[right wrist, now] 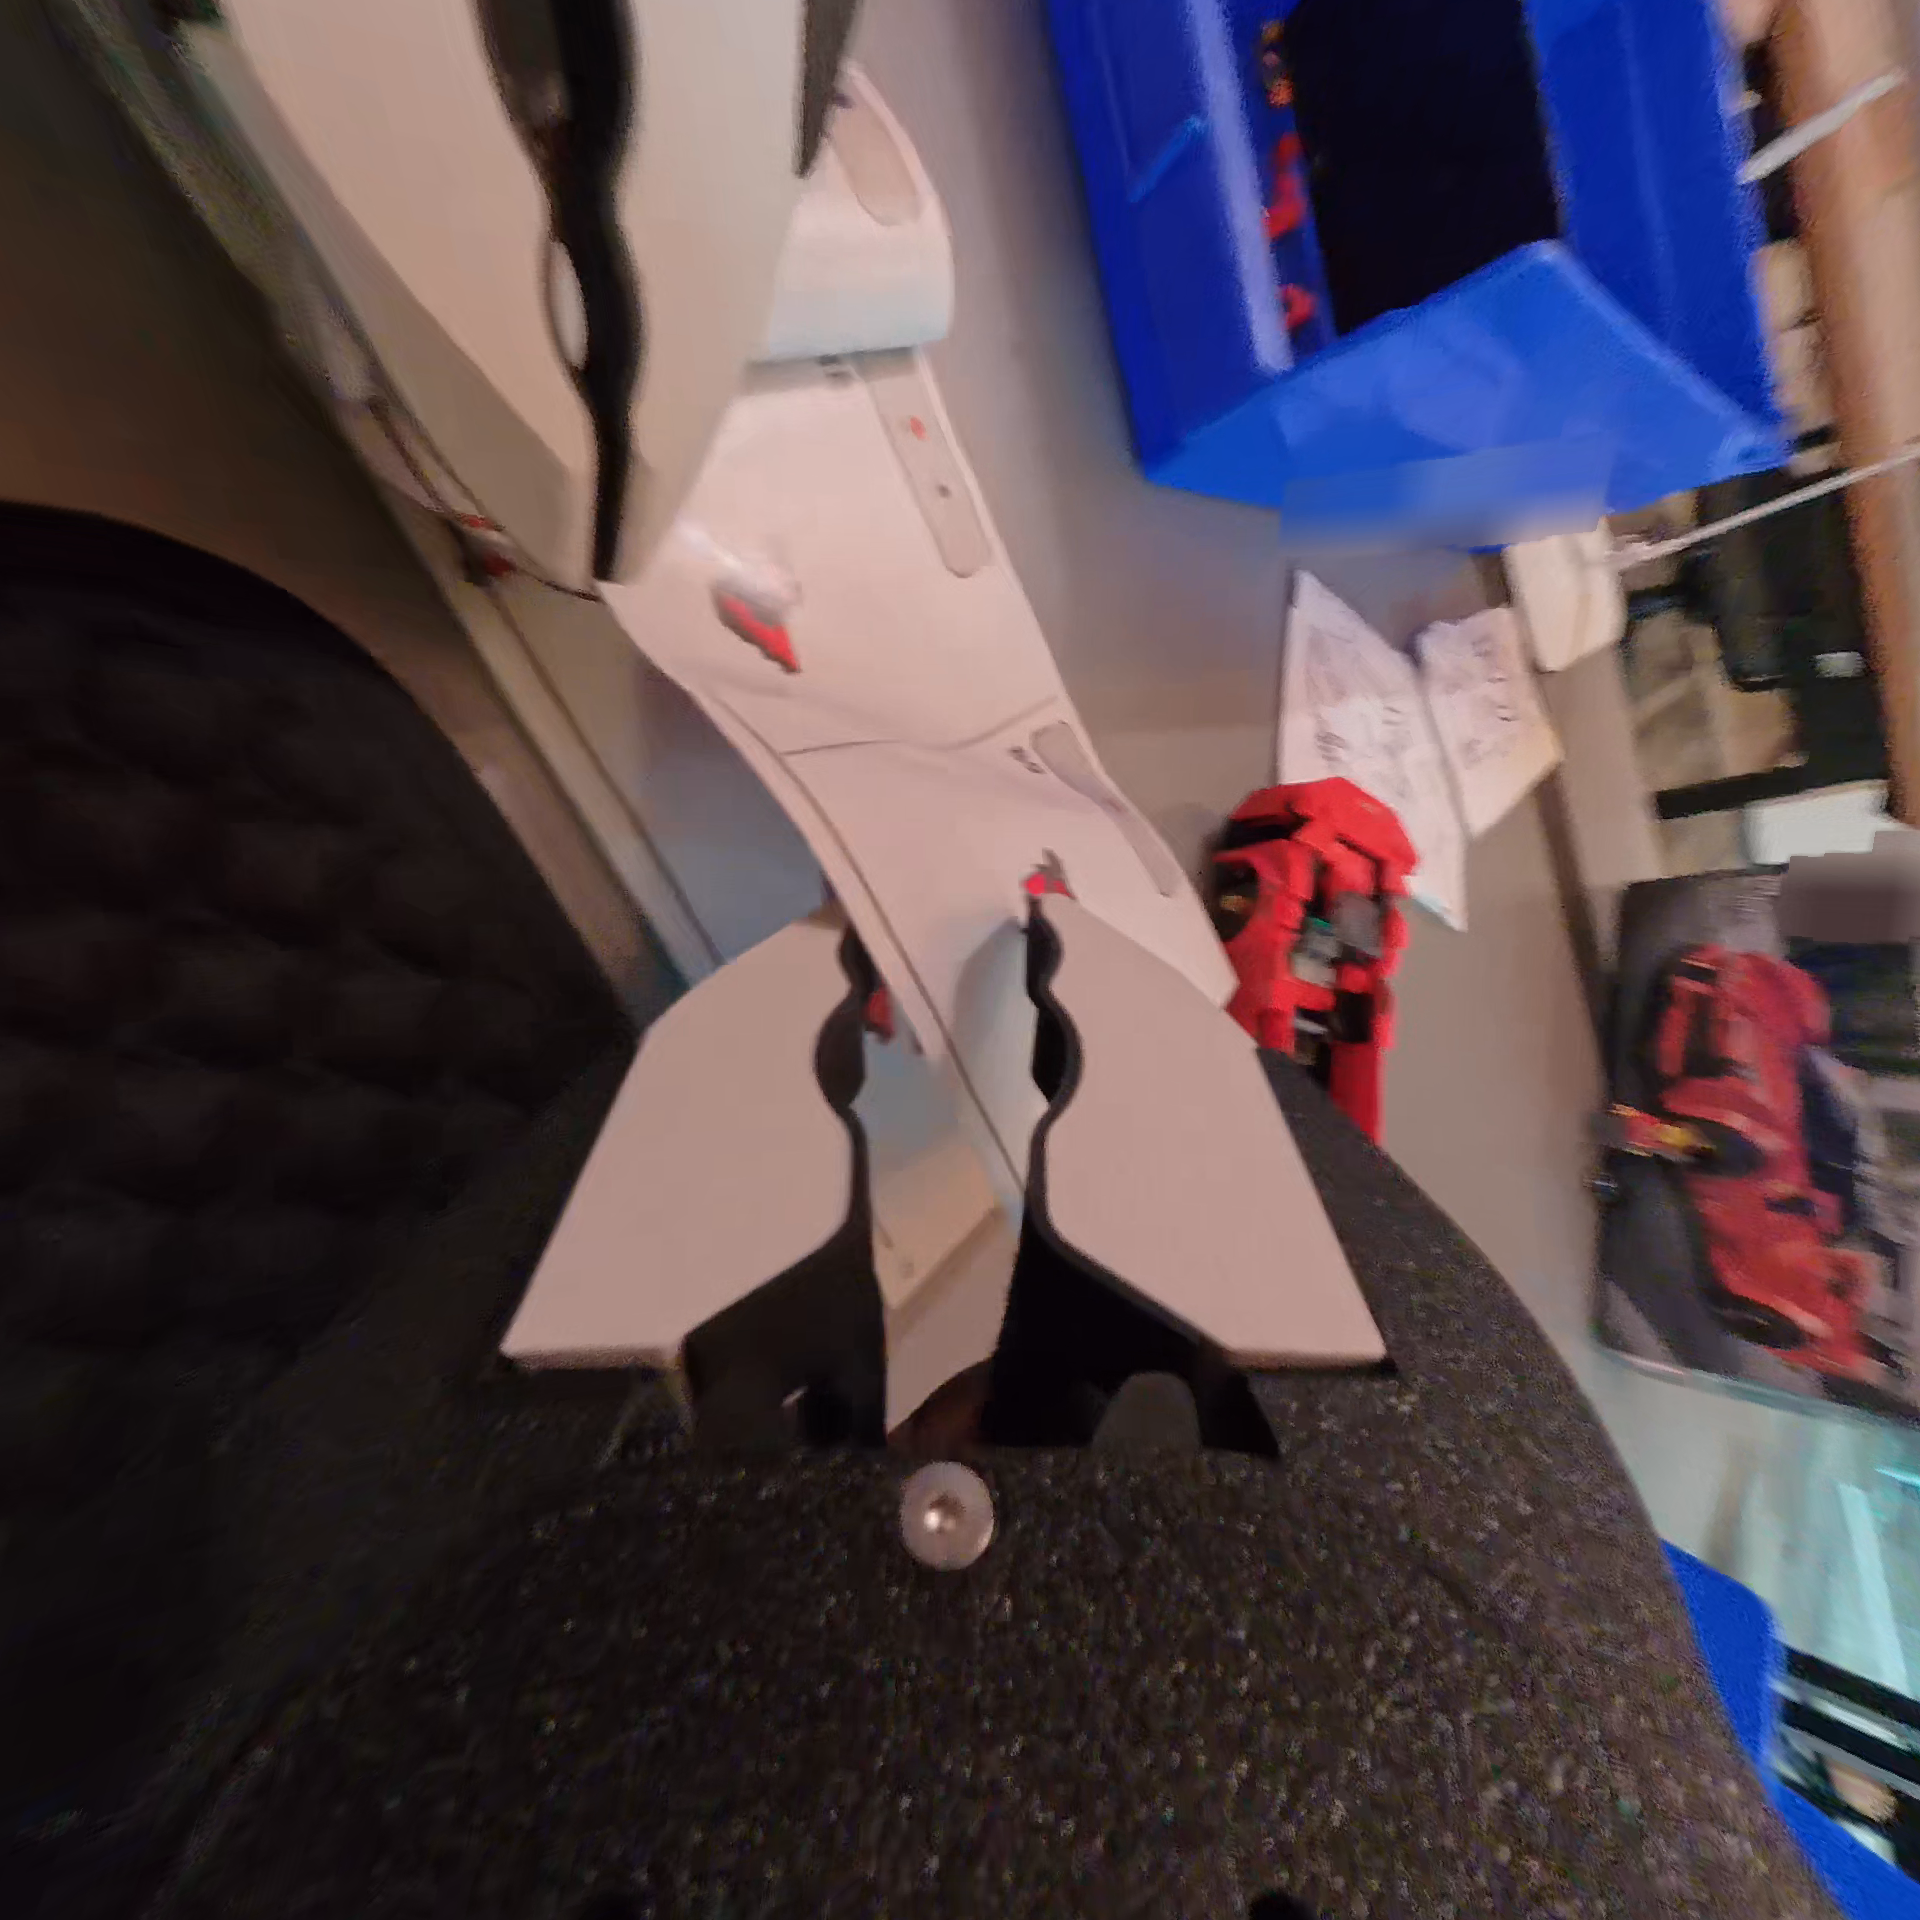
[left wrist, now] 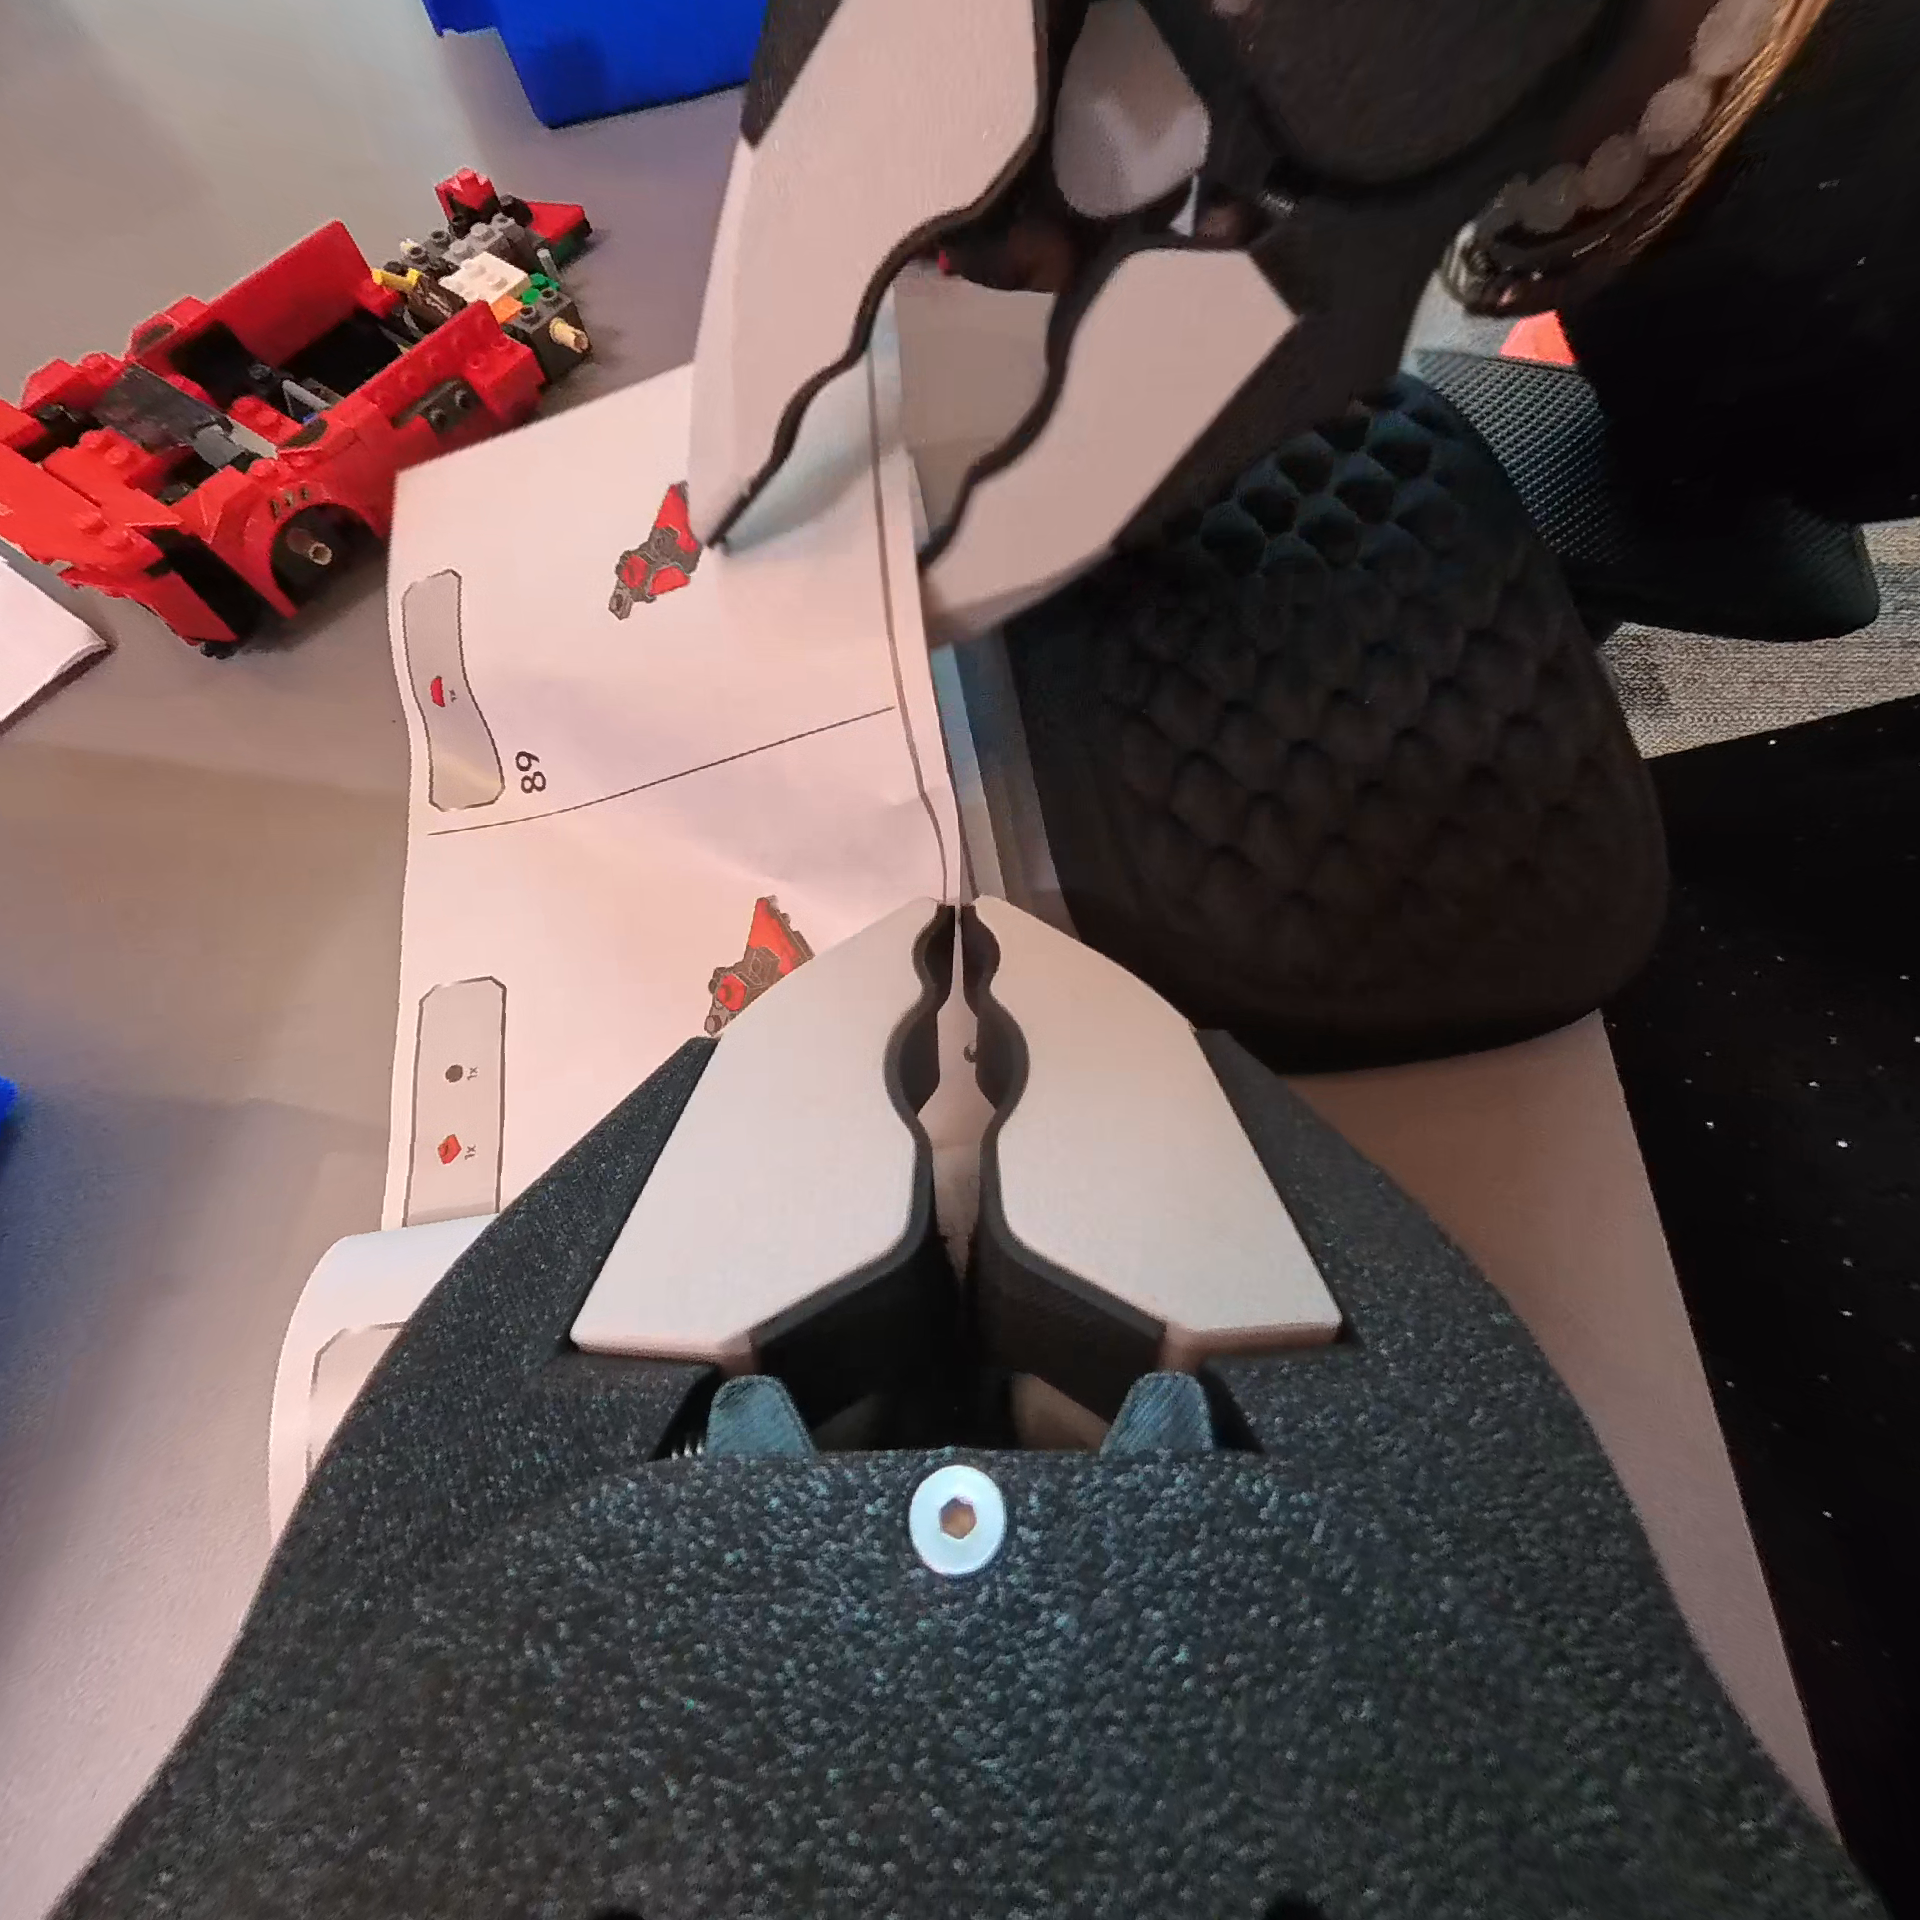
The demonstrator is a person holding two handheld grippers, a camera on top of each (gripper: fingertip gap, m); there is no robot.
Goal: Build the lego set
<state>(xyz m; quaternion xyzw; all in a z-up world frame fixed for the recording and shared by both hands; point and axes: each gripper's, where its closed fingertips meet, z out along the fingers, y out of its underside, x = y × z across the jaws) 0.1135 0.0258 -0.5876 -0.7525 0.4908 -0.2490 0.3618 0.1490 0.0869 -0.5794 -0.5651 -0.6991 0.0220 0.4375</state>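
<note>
The instruction booklet (left wrist: 644,707) lies open on the grey table, with one page lifted on edge. My left gripper (left wrist: 956,914) is shut on that page's edge. It also shows at the top left of the right wrist view (right wrist: 608,566). My right gripper (right wrist: 935,914) is open, with one finger on each side of the raised page and not clamping it. In the left wrist view it (left wrist: 831,571) hangs over the booklet from above. The partly built red Lego car (left wrist: 239,416) stands on the table beyond the booklet, and also shows in the right wrist view (right wrist: 1309,935).
A blue bin (right wrist: 1455,343) holding small parts stands behind the booklet (right wrist: 883,665). The set's box (right wrist: 1745,1174) and loose printed sheets (right wrist: 1382,707) lie near the car. A black mesh chair (left wrist: 1330,727) sits against the table edge, right of the booklet. The grippers' ends are close to 7 cm from one another.
</note>
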